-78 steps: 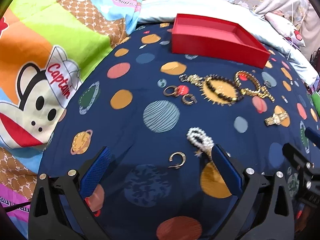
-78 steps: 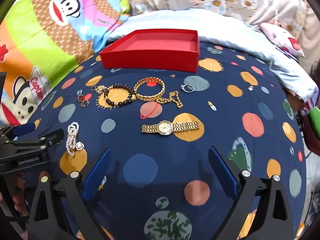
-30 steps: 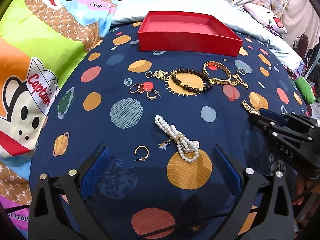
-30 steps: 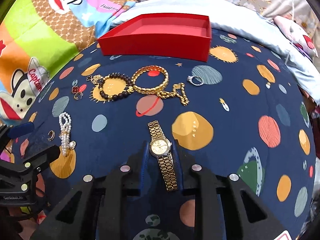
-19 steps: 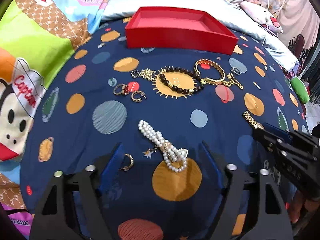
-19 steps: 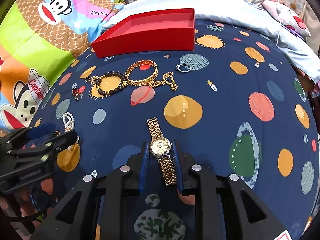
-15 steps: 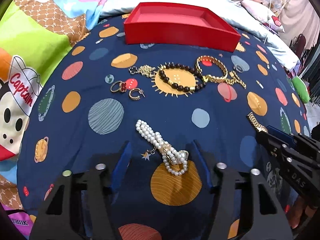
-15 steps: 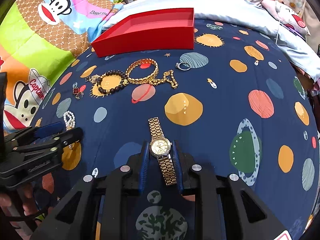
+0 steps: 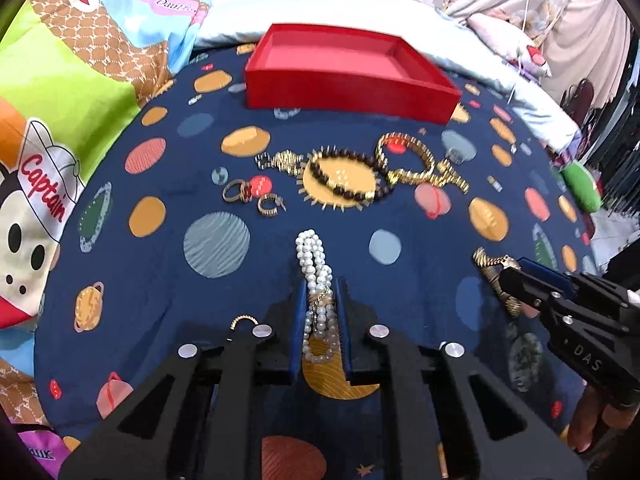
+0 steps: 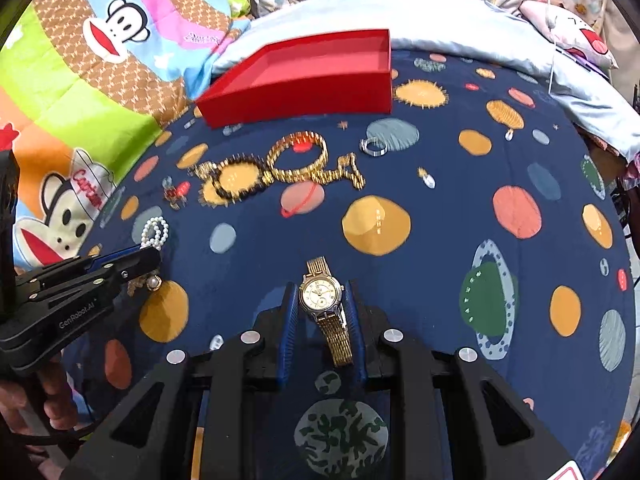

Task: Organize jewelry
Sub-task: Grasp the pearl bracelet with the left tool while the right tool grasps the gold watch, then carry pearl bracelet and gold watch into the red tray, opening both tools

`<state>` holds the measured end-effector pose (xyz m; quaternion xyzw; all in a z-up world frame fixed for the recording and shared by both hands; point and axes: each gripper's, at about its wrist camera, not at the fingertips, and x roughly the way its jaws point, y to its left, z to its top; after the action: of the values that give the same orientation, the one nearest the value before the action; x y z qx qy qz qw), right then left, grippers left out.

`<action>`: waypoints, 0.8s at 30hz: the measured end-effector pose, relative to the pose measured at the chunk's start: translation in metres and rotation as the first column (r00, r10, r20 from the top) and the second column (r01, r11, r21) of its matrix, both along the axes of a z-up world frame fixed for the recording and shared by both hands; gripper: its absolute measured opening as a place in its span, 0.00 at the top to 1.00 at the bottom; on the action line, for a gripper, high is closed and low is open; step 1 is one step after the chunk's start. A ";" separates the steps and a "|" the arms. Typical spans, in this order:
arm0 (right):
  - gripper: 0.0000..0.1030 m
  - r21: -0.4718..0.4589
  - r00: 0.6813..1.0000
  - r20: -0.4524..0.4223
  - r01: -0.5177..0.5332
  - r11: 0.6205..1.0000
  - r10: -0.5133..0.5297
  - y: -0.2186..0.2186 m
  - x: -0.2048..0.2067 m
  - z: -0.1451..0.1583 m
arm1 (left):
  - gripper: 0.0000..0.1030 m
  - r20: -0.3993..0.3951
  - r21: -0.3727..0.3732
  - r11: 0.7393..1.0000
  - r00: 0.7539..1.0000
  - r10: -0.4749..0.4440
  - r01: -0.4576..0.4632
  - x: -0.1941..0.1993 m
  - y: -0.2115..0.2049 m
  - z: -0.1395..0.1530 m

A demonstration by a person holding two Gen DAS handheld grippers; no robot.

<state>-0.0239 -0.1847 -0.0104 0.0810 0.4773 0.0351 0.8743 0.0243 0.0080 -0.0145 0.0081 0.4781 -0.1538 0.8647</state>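
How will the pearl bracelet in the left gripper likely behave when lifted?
The pearl bracelet is strung in loose loops, so it will probably droop and swing. Round, glossy beads may slip between the left gripper's fingers. It looks light.

Bright, even light and soft shadows; strong fisheye bending with dark corners, and motion blur smears the far jewelry.
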 end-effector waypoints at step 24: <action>0.78 -0.040 0.952 0.303 0.048 0.998 -0.034 -0.019 0.143 0.109 | 0.86 0.246 -0.057 0.998 0.969 0.003 0.011 0.147 -0.016 0.108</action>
<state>0.1191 -0.2034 0.0988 0.0639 0.3370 0.0177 0.9392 0.1714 -0.0080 0.0932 0.0031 0.3624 -0.1673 0.9169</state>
